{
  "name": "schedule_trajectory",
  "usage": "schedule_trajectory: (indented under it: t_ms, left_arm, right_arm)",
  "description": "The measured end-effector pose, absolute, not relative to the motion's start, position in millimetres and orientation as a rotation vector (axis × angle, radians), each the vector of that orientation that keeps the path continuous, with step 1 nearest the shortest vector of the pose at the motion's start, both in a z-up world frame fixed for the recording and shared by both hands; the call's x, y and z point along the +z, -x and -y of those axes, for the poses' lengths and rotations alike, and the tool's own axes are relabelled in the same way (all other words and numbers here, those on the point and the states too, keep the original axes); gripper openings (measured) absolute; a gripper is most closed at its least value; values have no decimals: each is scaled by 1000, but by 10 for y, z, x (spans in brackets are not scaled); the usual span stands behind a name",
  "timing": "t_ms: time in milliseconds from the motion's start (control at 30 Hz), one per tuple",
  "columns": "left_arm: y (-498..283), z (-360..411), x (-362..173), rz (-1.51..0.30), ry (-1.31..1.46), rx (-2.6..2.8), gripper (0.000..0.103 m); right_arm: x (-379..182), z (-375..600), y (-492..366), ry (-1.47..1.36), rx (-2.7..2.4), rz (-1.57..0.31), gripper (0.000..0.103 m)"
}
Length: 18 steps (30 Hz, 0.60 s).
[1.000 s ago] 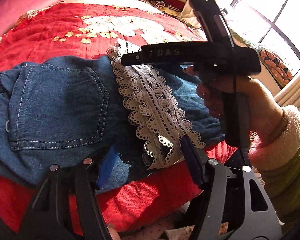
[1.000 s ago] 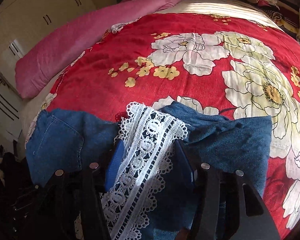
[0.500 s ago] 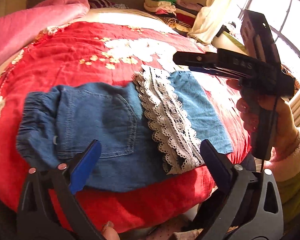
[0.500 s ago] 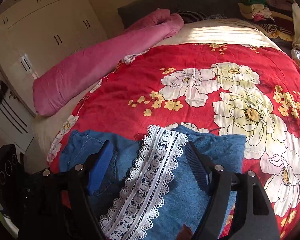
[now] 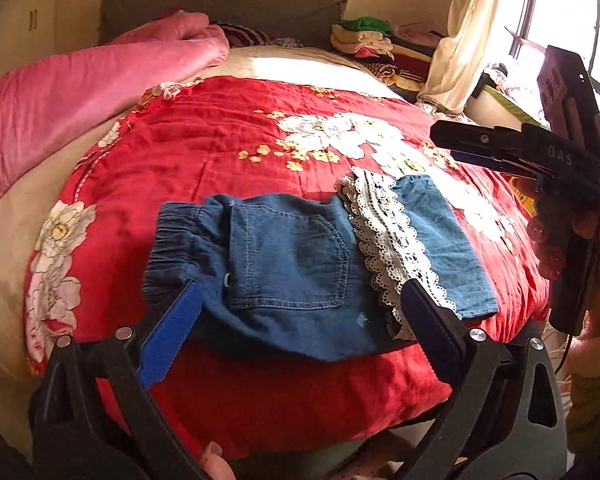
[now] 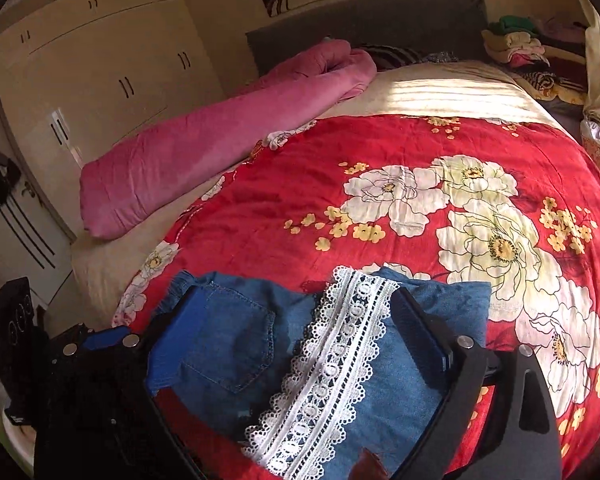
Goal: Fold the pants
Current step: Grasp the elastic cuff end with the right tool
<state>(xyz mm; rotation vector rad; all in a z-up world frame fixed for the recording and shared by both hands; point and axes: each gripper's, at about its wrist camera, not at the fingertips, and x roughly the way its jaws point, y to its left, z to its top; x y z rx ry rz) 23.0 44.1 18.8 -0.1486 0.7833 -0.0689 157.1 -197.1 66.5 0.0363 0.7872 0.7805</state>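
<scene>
The folded blue denim pants point(image 5: 292, 264) with a white lace band point(image 5: 388, 240) lie flat near the front edge of the bed on a red flowered quilt point(image 5: 220, 152). They also show in the right wrist view point(image 6: 340, 352), with the lace band point(image 6: 332, 368) across them. My left gripper point(image 5: 296, 332) is open and empty, raised in front of the pants. My right gripper point(image 6: 296, 336) is open and empty above the pants; it also shows at the right of the left wrist view point(image 5: 500, 148).
A pink rolled blanket point(image 6: 220, 136) lies along the bed's left side. Stacked clothes point(image 5: 376, 40) sit at the far right by the headboard. A wardrobe point(image 6: 92, 64) stands left of the bed, a window point(image 5: 560, 20) at the right.
Both grippers have pulled back and up from the pants, which now look smaller and lie free. The jaws of both have opened wider.
</scene>
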Motion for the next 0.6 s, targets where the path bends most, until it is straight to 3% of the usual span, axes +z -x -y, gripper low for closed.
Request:
schedule_trajectory:
  t_ms: [600]
  left_arm:
    - [92, -1130, -32, -811, 232, 60, 93]
  right_arm:
    - [624, 1253, -1453, 68, 855, -817, 96]
